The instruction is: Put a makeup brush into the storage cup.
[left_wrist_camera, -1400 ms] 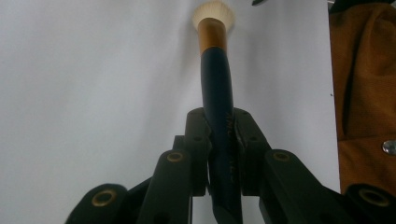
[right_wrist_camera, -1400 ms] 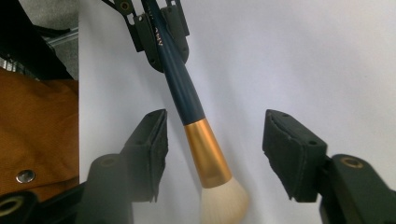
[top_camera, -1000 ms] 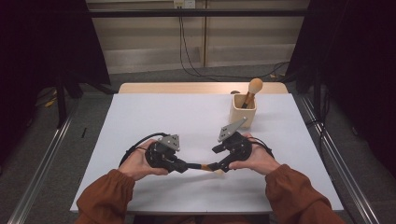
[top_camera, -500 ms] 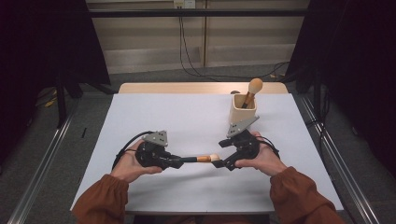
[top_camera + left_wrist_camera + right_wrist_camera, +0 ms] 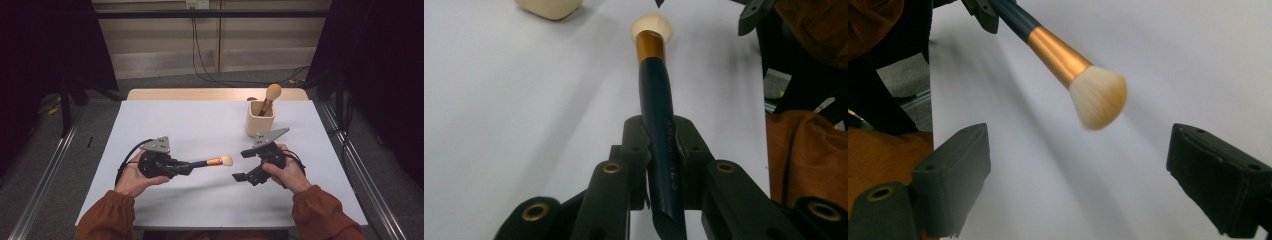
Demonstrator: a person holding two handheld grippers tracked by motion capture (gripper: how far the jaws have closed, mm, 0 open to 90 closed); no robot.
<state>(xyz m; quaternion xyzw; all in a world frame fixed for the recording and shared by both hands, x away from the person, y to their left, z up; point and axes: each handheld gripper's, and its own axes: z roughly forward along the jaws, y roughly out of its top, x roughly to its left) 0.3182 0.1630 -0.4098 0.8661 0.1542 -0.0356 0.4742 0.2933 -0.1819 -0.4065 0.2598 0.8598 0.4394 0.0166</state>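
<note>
**A:** Where is the makeup brush (image 5: 206, 163) right now?

**B:** It is held above the white table (image 5: 190, 125), near the front edge, lifted clear of the surface. The left gripper (image 5: 184, 167) is clamped on its dark blue handle. The handle runs almost level across the table, pointing from the left hand toward the right. The cream bristle head (image 5: 226, 160) is the free end, past a copper collar.

**A:** And the other hand?

**B:** The right gripper (image 5: 244, 165) sits just beyond the bristle tip, apart from it, not touching. Its jaws have just been opening and now stand wide, with nothing pressed between them. From its own camera, the bristle head (image 5: 1098, 97) floats ahead of the two black pads (image 5: 955, 170), roughly centred in the gap but farther out.

**A:** So which hand controls the brush?

**B:** Only the left. Seen along the left gripper (image 5: 664, 150), the handle lies straight out along the jaw line.

**A:** What else is around?

**B:** A pale wooden holder (image 5: 259, 120) stands behind the right hand, toward the back right, with another brush (image 5: 270, 96) upright in it. The middle and left of the table offer open room; the front edge lies close under both wrists.
</note>
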